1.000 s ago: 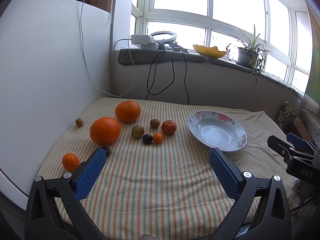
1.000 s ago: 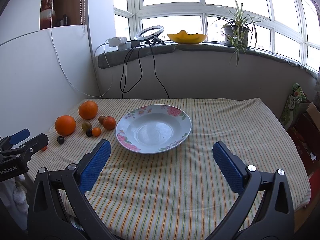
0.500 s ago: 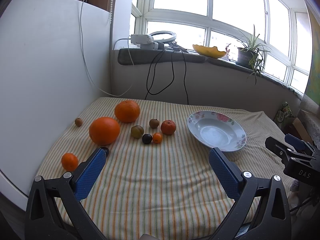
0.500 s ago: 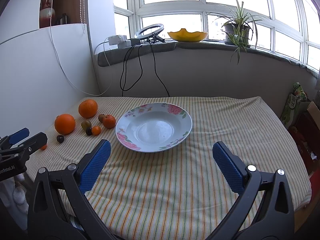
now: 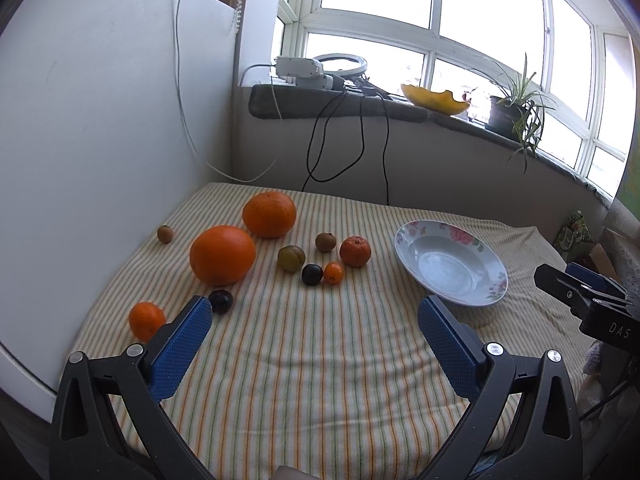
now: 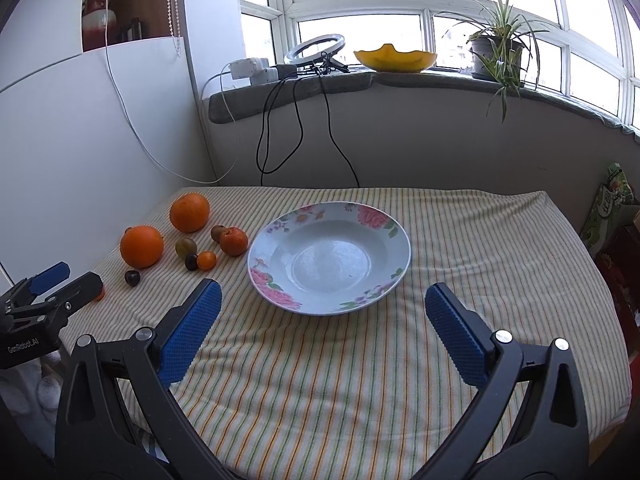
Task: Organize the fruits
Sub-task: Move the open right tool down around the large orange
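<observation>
I see the flowered plate (image 6: 329,262) on the striped desk (image 6: 360,380) with nothing in it. All the fruits (image 5: 304,256) sit in a bunch on the cloth to its left. My left hand-held gripper (image 5: 316,320) is wide and holds nothing. My right hand-held gripper (image 6: 322,312) is wide too, just before the plate.
</observation>
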`<act>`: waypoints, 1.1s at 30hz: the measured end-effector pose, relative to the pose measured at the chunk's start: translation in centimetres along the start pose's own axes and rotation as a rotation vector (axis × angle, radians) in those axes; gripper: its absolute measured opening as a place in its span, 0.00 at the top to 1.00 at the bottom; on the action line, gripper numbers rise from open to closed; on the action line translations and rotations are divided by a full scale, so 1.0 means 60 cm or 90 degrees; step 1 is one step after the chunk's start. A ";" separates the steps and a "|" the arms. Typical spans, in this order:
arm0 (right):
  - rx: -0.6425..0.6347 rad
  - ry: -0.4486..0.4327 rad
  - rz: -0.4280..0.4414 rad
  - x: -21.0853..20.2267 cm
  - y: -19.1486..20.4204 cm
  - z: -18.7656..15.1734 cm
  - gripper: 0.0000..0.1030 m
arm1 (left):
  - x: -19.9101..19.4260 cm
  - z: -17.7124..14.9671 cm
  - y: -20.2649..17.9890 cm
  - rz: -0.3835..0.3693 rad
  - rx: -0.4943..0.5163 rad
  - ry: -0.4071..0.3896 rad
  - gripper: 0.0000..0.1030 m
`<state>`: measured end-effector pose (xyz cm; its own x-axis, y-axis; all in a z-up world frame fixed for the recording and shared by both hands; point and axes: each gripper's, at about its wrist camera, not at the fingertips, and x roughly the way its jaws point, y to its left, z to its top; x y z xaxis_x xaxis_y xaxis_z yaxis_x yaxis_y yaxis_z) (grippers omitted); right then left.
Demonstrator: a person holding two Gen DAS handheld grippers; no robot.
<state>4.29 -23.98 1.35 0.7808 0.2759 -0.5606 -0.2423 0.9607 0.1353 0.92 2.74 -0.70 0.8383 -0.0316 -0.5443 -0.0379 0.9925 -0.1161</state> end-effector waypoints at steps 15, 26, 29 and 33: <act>-0.053 0.039 0.087 0.070 0.070 0.058 0.00 | 0.039 0.010 0.092 0.020 -0.058 0.028 0.03; -0.088 0.121 0.221 0.164 0.162 0.103 0.00 | 0.090 0.021 0.165 -0.012 -0.126 0.048 0.17; -0.106 0.142 0.234 0.196 0.189 0.108 0.00 | 0.104 0.024 0.174 -0.019 -0.136 0.052 0.18; -0.123 0.175 0.258 0.246 0.228 0.115 0.00 | 0.127 0.025 0.184 -0.025 -0.143 0.062 0.23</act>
<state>16.48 -6.57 0.55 0.4293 0.5808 -0.6916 -0.6158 0.7484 0.2463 7.72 13.66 -4.89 0.7852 -0.0920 -0.6123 -0.1351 0.9396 -0.3144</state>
